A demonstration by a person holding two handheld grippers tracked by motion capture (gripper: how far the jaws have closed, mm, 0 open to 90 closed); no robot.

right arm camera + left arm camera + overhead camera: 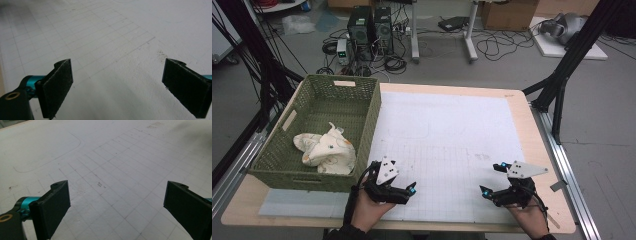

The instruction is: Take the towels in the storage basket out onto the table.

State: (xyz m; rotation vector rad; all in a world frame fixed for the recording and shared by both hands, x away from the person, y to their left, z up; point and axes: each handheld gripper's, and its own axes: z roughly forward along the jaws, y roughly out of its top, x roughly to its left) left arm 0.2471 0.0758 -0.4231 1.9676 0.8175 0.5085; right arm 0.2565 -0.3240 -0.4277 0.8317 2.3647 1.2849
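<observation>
Both grippers, left gripper (399, 187) and right gripper (496, 181), hover with jaws wide, empty. Cloth (326, 149) in basket (371, 117) looks soft, light; pinch a raised fold

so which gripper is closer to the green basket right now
Left. The left gripper sits just off the green basket at its near right corner, fingers open over the white mat. The right gripper is far across the mat, also open.

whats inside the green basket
A crumpled cream cloth lies in the green basket, toward its near end; the far half shows bare woven floor. Whatever lies under the cloth is covered.
</observation>
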